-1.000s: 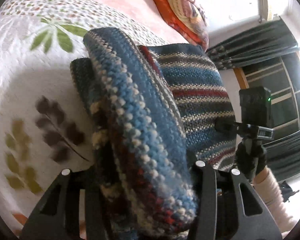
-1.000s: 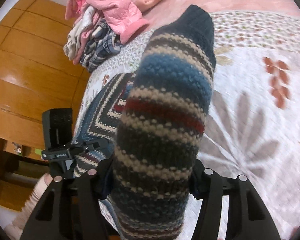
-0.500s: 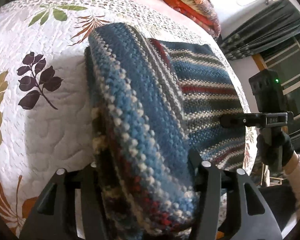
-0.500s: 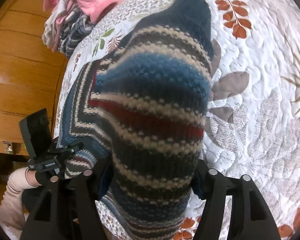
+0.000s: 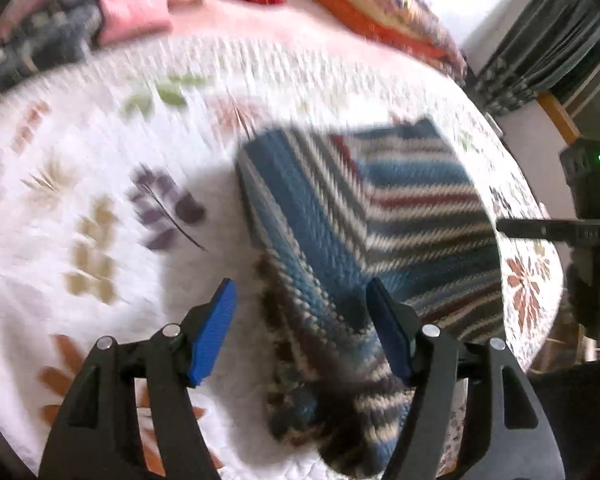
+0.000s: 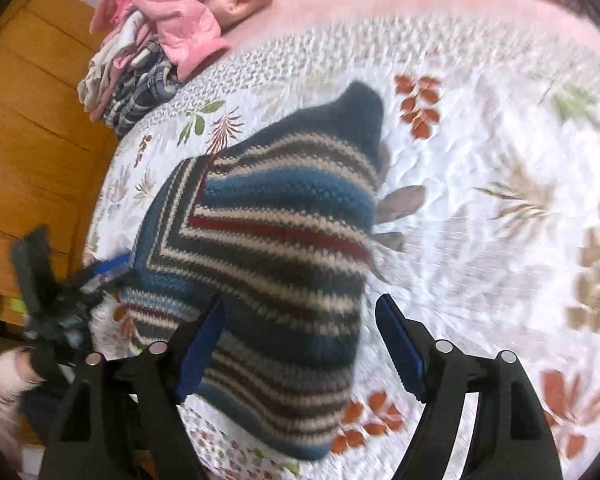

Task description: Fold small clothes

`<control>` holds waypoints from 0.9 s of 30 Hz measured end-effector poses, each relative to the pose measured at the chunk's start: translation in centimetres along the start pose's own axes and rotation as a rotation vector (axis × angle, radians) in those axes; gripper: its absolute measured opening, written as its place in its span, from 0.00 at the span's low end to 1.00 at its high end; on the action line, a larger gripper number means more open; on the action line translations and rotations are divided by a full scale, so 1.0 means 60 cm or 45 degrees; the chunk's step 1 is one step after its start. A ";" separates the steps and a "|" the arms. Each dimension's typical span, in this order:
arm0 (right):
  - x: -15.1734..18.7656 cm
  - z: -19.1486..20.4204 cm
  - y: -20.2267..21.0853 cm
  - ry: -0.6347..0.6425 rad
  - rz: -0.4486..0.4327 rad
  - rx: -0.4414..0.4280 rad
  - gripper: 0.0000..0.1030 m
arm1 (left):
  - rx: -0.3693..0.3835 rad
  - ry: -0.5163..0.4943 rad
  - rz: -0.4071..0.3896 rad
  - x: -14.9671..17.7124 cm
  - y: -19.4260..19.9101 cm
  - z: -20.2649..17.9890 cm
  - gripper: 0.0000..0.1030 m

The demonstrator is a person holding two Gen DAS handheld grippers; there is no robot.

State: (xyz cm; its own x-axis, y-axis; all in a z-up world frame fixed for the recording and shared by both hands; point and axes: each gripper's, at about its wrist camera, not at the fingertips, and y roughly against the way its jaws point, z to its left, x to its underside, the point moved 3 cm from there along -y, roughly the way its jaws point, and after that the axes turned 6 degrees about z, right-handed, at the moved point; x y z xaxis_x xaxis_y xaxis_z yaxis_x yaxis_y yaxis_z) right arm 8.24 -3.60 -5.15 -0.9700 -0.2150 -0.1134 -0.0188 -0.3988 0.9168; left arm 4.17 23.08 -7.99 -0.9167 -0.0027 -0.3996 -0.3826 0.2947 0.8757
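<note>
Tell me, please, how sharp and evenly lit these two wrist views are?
Left wrist view: heavy motion blur on the quilt and striped knit sweater, window glare at top right. Right wrist view: milder blur, sweater stitches readable; fisheye bends both.

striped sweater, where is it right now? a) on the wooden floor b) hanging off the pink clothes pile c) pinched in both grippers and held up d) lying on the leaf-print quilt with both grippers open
d: the striped sweater lies on the quilt, and both the left gripper and the right gripper have their blue pads spread apart, clamped on nothing.
</note>
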 end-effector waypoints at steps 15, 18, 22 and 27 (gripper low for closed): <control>0.134 0.011 -0.083 0.004 0.170 0.223 0.76 | -0.178 -0.184 0.094 0.115 -0.016 -0.038 0.66; 0.136 0.001 -0.096 -0.026 0.195 0.207 0.76 | -0.197 -0.153 0.139 0.119 -0.036 -0.017 0.67; 0.137 -0.010 -0.118 -0.026 0.219 0.228 0.81 | -0.200 -0.171 0.176 0.126 -0.049 -0.012 0.67; 0.143 -0.014 -0.128 -0.066 0.224 0.203 0.84 | -0.179 -0.136 0.211 0.125 -0.054 -0.004 0.67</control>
State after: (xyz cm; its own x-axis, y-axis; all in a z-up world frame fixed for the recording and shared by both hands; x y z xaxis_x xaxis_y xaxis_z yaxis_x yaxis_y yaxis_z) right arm 0.25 -3.15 -13.48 -0.9728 -0.2209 0.0696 0.1178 -0.2129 0.9700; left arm -1.51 21.85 -13.72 -0.9537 0.1381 -0.2672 -0.2471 0.1465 0.9578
